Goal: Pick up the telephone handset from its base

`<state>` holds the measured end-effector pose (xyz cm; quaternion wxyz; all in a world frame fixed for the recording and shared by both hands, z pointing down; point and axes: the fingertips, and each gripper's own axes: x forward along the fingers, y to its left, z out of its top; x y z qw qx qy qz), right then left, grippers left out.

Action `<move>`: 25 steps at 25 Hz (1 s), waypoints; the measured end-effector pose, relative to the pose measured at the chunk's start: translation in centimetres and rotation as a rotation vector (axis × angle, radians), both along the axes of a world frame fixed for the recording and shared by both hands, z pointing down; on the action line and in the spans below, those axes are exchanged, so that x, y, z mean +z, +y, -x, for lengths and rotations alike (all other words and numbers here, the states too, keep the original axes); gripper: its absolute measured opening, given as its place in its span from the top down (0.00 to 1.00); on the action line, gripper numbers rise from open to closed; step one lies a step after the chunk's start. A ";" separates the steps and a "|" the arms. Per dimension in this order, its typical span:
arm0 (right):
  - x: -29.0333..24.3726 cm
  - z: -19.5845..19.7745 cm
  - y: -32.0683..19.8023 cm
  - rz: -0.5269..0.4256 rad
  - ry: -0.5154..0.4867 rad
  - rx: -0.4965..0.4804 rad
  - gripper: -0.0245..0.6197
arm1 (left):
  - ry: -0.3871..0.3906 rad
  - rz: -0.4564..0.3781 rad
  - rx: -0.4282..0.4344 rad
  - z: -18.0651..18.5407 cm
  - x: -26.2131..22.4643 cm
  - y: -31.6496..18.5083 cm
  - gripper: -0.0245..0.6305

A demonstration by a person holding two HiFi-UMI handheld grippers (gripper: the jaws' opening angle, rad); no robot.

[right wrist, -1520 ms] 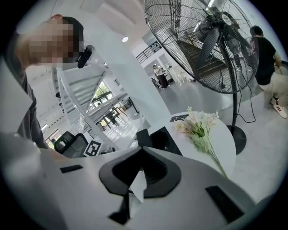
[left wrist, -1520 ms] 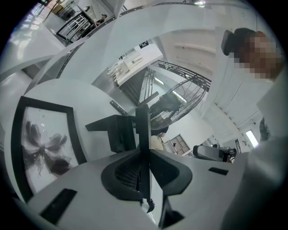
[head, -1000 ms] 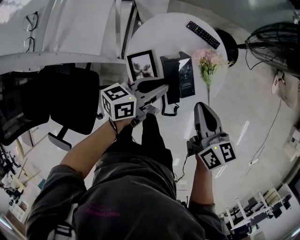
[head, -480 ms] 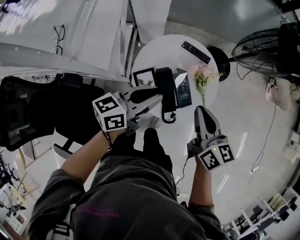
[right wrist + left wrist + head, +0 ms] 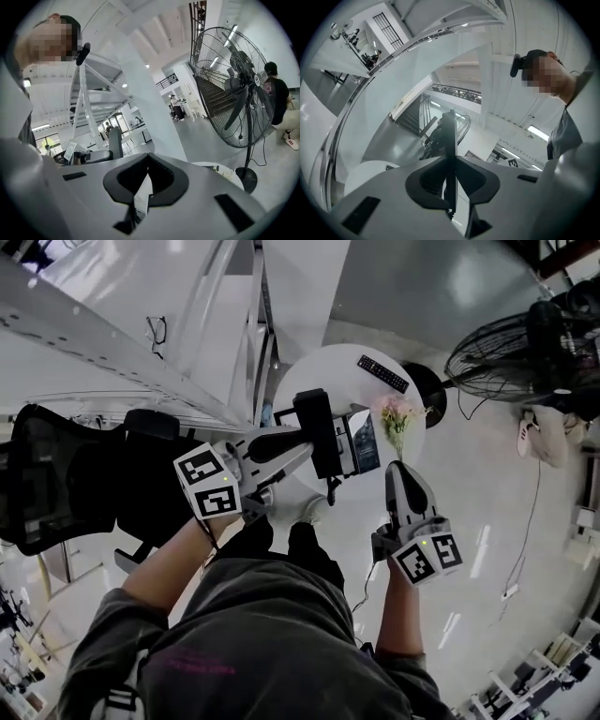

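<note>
The black telephone handset (image 5: 316, 432) is held in the air above the round white table (image 5: 323, 371), with my left gripper (image 5: 305, 442) shut on its middle. Its coiled cord (image 5: 330, 489) hangs from the near end. The dark phone base (image 5: 361, 442) stays on the table just right of the handset. In the left gripper view the handset (image 5: 449, 140) shows edge-on as a thin black bar pinched between the jaws of the left gripper (image 5: 449, 161). My right gripper (image 5: 398, 476) hovers to the right of the table, shut and empty (image 5: 149, 161).
On the table lie a black remote control (image 5: 382, 373) and pink flowers (image 5: 396, 413), with a picture frame (image 5: 281, 416) partly hidden behind the handset. A large floor fan (image 5: 502, 348) stands at the right, a black office chair (image 5: 84, 474) at the left, and glasses (image 5: 157, 331) on a white desk.
The left gripper has risen with the handset, which has come off the base and up toward the camera. The right gripper has stayed about where it was.
</note>
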<state>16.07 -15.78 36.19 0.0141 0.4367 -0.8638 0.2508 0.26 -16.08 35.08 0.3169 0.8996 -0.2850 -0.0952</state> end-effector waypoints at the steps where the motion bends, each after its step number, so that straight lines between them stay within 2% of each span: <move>1: -0.4 0.3 0.1 -0.010 0.000 0.002 0.93 | 0.002 -0.011 0.001 0.3 -0.5 0.1 0.85; 12: -7.2 3.0 2.7 -0.126 0.011 0.048 0.93 | 0.030 -0.100 0.039 3.9 -6.2 3.4 0.85; 25: -10.0 3.9 4.8 -0.199 0.004 0.107 0.93 | 0.049 -0.152 0.096 5.0 -8.4 4.8 0.85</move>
